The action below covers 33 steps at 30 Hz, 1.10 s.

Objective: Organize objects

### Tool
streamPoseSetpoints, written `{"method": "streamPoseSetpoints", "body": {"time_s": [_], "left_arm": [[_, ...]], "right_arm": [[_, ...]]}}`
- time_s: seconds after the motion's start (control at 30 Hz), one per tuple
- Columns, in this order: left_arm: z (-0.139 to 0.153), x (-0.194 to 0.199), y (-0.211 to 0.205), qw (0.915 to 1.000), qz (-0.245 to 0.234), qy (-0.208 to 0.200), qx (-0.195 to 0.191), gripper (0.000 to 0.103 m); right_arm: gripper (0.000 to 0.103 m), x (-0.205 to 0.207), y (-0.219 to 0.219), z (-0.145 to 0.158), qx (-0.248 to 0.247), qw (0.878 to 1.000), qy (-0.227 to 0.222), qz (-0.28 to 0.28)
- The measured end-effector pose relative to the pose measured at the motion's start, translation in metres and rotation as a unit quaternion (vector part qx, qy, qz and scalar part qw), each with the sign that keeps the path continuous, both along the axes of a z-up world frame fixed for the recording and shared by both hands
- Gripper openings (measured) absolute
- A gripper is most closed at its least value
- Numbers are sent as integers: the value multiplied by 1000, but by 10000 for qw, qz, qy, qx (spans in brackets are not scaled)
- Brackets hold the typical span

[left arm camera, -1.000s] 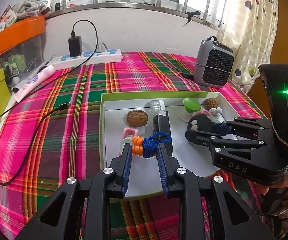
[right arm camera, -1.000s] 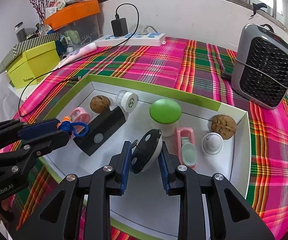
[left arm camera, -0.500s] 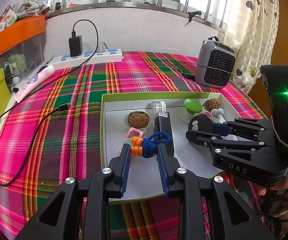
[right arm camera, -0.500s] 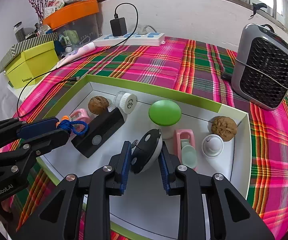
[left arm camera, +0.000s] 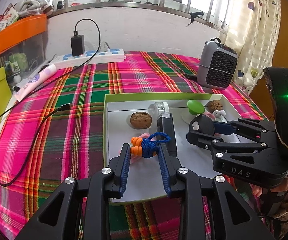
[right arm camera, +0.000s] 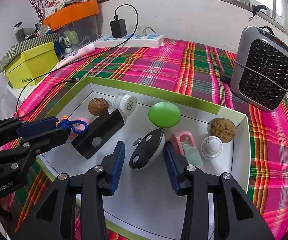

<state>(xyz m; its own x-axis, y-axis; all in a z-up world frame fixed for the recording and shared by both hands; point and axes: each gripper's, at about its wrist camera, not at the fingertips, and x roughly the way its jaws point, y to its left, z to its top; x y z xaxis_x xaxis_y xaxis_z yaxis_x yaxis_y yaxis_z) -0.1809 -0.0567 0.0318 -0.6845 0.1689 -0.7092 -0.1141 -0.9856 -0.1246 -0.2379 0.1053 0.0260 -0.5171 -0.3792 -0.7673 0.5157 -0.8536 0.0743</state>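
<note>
A white tray with a green rim [left arm camera: 106,120] [right arm camera: 223,110] lies on the plaid cloth. My left gripper [left arm camera: 144,152] is shut on a blue cord charm with orange beads [left arm camera: 147,145], which also shows in the right wrist view [right arm camera: 72,125], held low over the tray's left part. My right gripper [right arm camera: 144,156] has its jaws apart around a black-and-white ladybug-shaped object [right arm camera: 147,150] that rests on the tray floor; the pads do not touch it. From the left wrist view the right gripper [left arm camera: 202,128] surrounds that object [left arm camera: 203,123].
In the tray: a black box [right arm camera: 99,133], two walnuts [right arm camera: 98,104] [right arm camera: 222,128], a white-capped jar [right arm camera: 125,104], a green-domed item [right arm camera: 164,115], pink clips [right arm camera: 188,146], a white round case [right arm camera: 212,147]. A grey heater [right arm camera: 263,70], power strip [right arm camera: 130,40] and yellow box [right arm camera: 32,66] stand around.
My right gripper has opened and let go of the ladybug-shaped object, which now lies on the tray. My left gripper still holds the cord charm and has barely moved.
</note>
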Motion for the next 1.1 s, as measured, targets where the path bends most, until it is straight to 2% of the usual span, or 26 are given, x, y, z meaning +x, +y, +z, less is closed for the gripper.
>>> {"method": "streamPoseSetpoints", "body": {"time_s": [0.17, 0.33, 0.67, 0.83, 1.1], "left_arm": [[0, 0, 0, 10000, -5, 1, 30, 29], [-1, 1, 1, 10000, -8, 2, 38, 31], [-2, 2, 2, 10000, 30, -27, 50, 38], [0, 5, 4, 10000, 70, -18, -8, 47], [4, 12, 3, 9996, 279, 8, -69, 48]], "right_arm": [[42, 0, 1, 2, -22, 10000, 47, -36], [51, 0, 1, 4, -78, 9999, 104, -56], [51, 3, 5, 8, -110, 9997, 181, -135], [53, 5, 8, 11, -183, 9994, 208, -192], [54, 12, 14, 18, -290, 9989, 237, -292]]}}
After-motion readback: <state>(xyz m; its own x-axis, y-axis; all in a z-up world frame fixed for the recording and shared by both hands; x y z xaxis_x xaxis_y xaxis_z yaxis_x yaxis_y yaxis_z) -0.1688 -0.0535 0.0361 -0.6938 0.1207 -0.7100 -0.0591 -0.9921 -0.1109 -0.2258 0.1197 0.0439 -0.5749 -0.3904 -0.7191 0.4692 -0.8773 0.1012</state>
